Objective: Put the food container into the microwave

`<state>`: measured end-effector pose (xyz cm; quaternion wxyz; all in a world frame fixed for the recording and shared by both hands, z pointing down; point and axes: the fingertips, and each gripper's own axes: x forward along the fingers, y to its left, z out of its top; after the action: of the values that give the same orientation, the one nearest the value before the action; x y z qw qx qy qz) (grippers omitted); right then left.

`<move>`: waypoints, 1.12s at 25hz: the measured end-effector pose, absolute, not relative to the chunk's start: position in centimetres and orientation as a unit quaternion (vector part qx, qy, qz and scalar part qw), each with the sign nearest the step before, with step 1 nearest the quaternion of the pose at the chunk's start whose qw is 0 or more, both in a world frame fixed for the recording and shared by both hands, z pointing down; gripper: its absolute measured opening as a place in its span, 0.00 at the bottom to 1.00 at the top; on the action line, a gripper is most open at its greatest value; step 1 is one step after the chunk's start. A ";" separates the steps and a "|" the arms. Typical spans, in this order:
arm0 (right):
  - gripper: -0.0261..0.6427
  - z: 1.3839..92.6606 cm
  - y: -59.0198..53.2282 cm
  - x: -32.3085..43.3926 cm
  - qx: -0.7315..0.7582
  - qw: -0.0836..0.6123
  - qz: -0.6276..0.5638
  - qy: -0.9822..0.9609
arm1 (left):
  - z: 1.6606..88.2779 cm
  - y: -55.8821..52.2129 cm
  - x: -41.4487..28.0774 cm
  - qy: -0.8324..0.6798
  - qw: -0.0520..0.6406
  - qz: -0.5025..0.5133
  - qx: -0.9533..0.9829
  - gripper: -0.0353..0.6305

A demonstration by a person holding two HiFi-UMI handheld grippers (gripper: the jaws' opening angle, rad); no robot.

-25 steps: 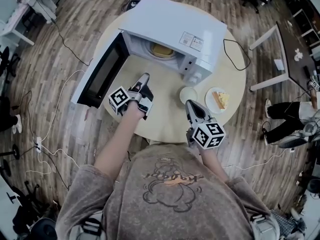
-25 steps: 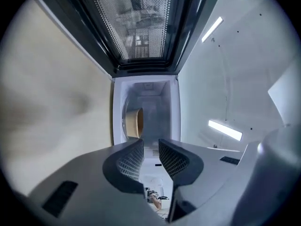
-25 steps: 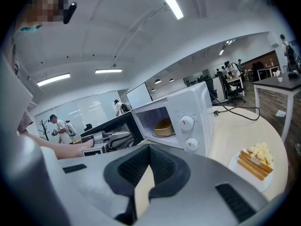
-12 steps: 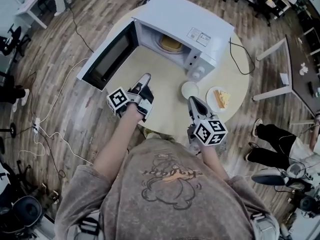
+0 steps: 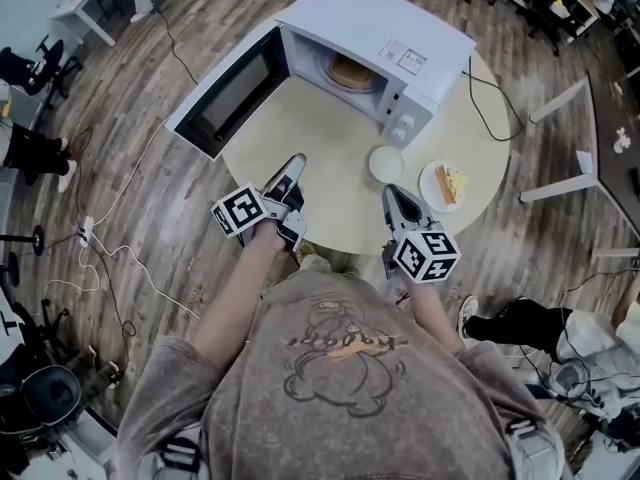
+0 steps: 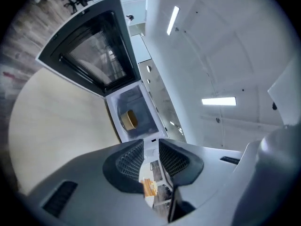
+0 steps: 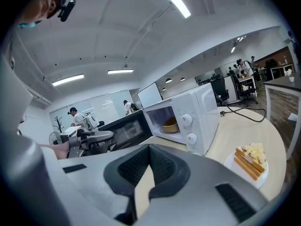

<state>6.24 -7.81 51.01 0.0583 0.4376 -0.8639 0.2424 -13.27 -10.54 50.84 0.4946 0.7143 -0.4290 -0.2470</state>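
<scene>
Tan container (image 5: 350, 71) sits inside the microwave (image 5: 385, 33), well ahead; the open door (image 5: 232, 93) hangs out on the side of the left gripper (image 5: 292, 165), jaws slightly apart and empty, likely the nearer to shut it, while the right gripper (image 5: 394, 194) is closed on nothing.

Both forearms reach forward from the torso, each ending in a gripper. The left gripper (image 5: 293, 161) points level and is rolled sideways, its fingers (image 6: 129, 160) slightly apart, holding nothing. The right gripper (image 5: 392, 191) tilts slightly downward, its fingers (image 7: 135, 166) touching at the tips, empty.
</scene>
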 end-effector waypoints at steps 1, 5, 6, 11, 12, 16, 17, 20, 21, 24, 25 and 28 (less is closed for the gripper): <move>0.04 51.0 -7.6 6.3 0.435 0.060 0.241 -0.865 | 50.7 -10.1 -13.0 -0.435 0.479 -0.229 0.727 0.21; 0.04 51.2 -7.0 6.7 0.432 0.066 0.236 -0.868 | 50.7 -8.5 -12.1 -0.448 0.440 -0.184 0.757 0.21; 0.04 51.3 -6.8 6.9 0.432 0.067 0.236 -0.868 | 50.7 -8.2 -12.1 -0.450 0.433 -0.180 0.760 0.21; 0.04 51.3 -6.4 7.9 0.432 0.076 0.224 -0.870 | 50.4 -6.9 -12.0 -0.473 0.379 -0.131 0.785 0.21; 0.04 51.4 -6.4 8.2 0.433 0.078 0.223 -0.870 | 50.5 -6.7 -12.0 -0.479 0.367 -0.118 0.789 0.21; 0.04 51.7 -6.2 9.2 0.436 0.083 0.218 -0.869 | 50.8 -6.2 -11.8 -0.491 0.324 -0.079 0.805 0.21; 0.04 51.9 -6.1 9.5 0.438 0.085 0.219 -0.868 | 50.8 -6.0 -11.7 -0.494 0.313 -0.070 0.808 0.21; 0.04 52.2 -5.8 10.0 0.439 0.089 0.220 -0.867 | 50.7 -5.4 -11.5 -0.503 0.274 -0.043 0.819 0.20; 0.04 52.3 -5.8 10.0 0.438 0.090 0.218 -0.867 | 50.6 -5.2 -11.5 -0.507 0.257 -0.031 0.822 0.20; 0.04 52.2 -5.7 9.8 0.435 0.092 0.213 -0.870 | 50.4 -4.7 -11.4 -0.522 0.209 0.003 0.827 0.20; 0.04 52.1 -5.7 9.8 0.435 0.092 0.212 -0.871 | 50.3 -4.6 -11.4 -0.525 0.201 0.006 0.827 0.20; 0.04 52.0 -5.7 9.7 0.434 0.092 0.204 -0.872 | 50.2 -4.4 -11.7 -0.536 0.189 0.009 0.823 0.20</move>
<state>9.68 -5.69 51.96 0.0921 0.4345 -0.8723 0.2044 -11.68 -4.44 50.19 0.1893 0.8227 -0.5359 0.0089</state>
